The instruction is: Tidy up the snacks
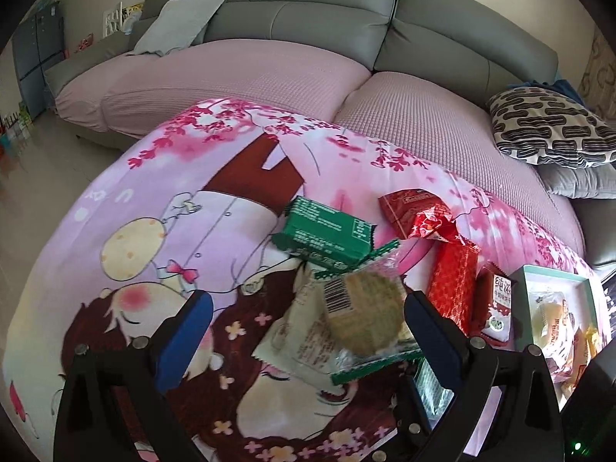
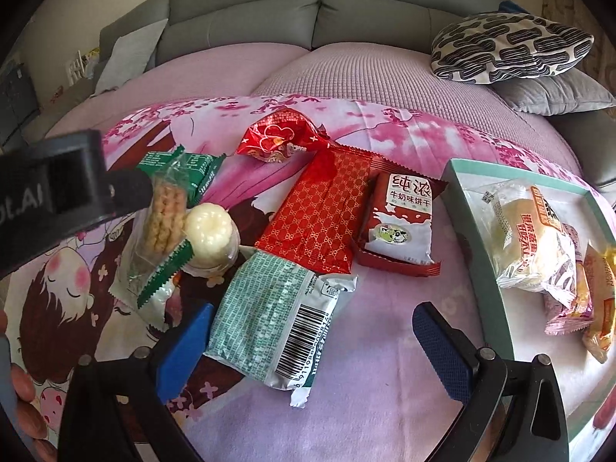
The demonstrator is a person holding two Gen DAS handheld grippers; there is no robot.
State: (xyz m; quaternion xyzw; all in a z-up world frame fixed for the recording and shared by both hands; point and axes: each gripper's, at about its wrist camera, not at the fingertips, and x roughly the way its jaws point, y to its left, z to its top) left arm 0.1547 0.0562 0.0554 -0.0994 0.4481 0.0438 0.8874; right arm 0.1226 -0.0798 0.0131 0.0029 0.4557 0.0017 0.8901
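- Teal-rimmed tray (image 2: 477,231) at the table's right edge. Inside: clear-wrapped pale round bun (image 2: 527,238), pink foil packet (image 2: 569,308) and orange-yellow packet (image 2: 600,308) toward its right side.
- Loose on the cloth, left of the tray: maroon milk-biscuit pack (image 2: 400,223), touching a long red patterned pack (image 2: 319,211); crumpled red wrapper (image 2: 281,134) behind that; pale green barcoded pack (image 2: 269,319) nearest the right camera.
- Further left: dark green pack (image 1: 323,231), clear-wrapped cracker packet with green serrated ends (image 1: 362,315), white ridged jelly cup (image 2: 208,235).
- Left gripper (image 1: 308,331): fingers spread wide, cracker packet between them; contact with the pads cannot be confirmed. In the right wrist view the packet stands tilted, touching the left gripper's tip.
- Right gripper (image 2: 312,350): fingers spread wide, nothing held, above the pale green pack.
- Surface: table under a pink cartoon-print cloth (image 1: 154,200).
- Room: grey sofa (image 1: 308,7) with pink seat covers behind; black-and-white patterned cushion (image 1: 550,131) at right.
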